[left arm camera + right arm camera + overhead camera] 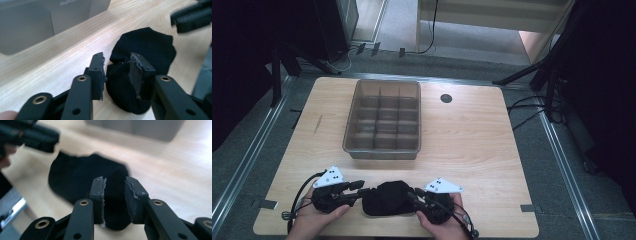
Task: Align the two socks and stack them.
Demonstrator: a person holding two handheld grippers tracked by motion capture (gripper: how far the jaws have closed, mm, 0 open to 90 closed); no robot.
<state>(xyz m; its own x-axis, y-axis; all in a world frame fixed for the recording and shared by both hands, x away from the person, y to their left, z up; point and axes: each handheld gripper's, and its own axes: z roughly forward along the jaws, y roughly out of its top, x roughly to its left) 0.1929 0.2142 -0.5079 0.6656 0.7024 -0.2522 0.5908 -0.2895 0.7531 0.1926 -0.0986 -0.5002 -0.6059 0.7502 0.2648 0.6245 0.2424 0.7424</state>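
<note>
A bundled black sock [387,198] lies on the wooden table [472,145] near its front edge, between my two grippers. My left gripper [363,188] is at the sock's left end. In the left gripper view its jaws [117,72] pinch a raised fold of the black sock [147,47] between the pads. My right gripper [413,194] is at the sock's right end. In the right gripper view its jaws [115,195] stand a little apart over the edge of the black sock [82,177], not pressing it.
A clear plastic bin [383,119] divided into several compartments stands at the middle back of the table, and its wall [30,27] shows in the left gripper view. A small black disc [446,98] lies to the right of the bin.
</note>
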